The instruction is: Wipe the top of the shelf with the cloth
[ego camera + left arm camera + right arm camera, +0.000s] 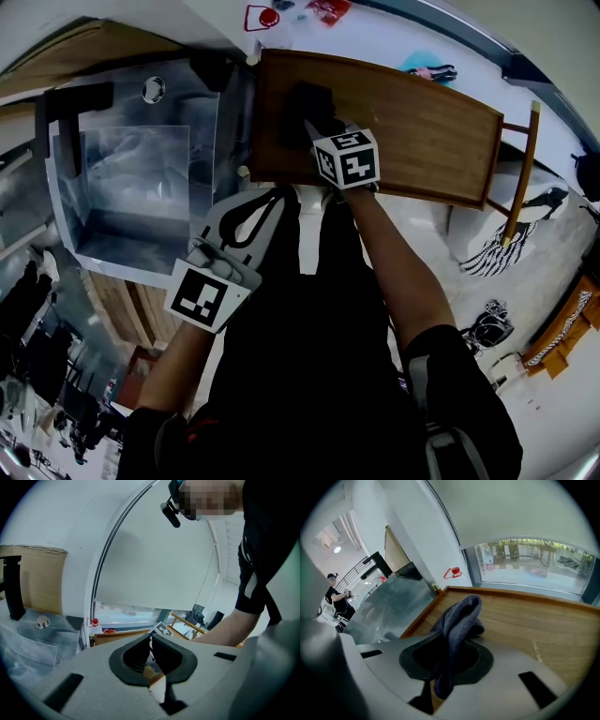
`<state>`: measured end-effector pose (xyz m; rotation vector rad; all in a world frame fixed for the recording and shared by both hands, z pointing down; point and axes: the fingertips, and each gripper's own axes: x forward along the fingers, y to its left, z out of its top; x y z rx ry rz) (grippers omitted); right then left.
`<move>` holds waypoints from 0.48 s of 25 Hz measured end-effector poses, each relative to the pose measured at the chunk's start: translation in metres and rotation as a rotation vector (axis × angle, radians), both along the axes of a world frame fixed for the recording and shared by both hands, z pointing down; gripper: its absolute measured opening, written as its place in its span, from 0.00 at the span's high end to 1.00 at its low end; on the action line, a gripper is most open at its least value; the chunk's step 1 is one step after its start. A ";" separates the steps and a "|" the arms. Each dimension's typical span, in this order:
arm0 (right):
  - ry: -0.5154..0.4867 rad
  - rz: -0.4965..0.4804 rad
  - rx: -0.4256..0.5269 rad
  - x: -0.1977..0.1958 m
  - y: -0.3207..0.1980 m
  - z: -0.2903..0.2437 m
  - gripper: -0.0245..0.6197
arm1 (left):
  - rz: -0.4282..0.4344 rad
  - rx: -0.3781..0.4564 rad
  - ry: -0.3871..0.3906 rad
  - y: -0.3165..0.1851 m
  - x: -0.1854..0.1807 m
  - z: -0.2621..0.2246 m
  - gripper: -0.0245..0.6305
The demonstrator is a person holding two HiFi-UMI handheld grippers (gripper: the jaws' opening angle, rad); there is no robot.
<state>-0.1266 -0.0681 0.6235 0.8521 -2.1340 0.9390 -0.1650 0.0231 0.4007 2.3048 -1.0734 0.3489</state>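
Observation:
The wooden shelf top (422, 131) runs across the upper middle of the head view, and shows as a brown board (543, 620) in the right gripper view. A dark grey-blue cloth (459, 620) is bunched between the jaws of my right gripper (451, 660), which is shut on it. In the head view the cloth (309, 103) lies on the shelf's left part, just beyond the right gripper (323, 131). My left gripper (246, 217) hangs below the shelf's near edge, away from the cloth. Its jaws (151, 648) are pressed together with nothing between them.
A clear plastic box (131, 178) with a black frame stands left of the shelf. A red item (267, 17) lies on the white sill behind. A wooden rack (520, 178) and bags (487, 253) stand at the right. A person (337, 599) stands far off at the left.

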 end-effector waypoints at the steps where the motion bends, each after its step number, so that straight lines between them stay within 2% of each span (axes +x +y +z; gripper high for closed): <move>1: 0.002 0.005 0.000 0.006 -0.001 0.000 0.87 | 0.005 0.001 0.000 -0.001 0.004 0.000 0.91; 12: 0.018 0.093 0.000 0.074 -0.006 0.001 0.87 | 0.073 0.002 -0.001 -0.007 0.056 -0.002 0.91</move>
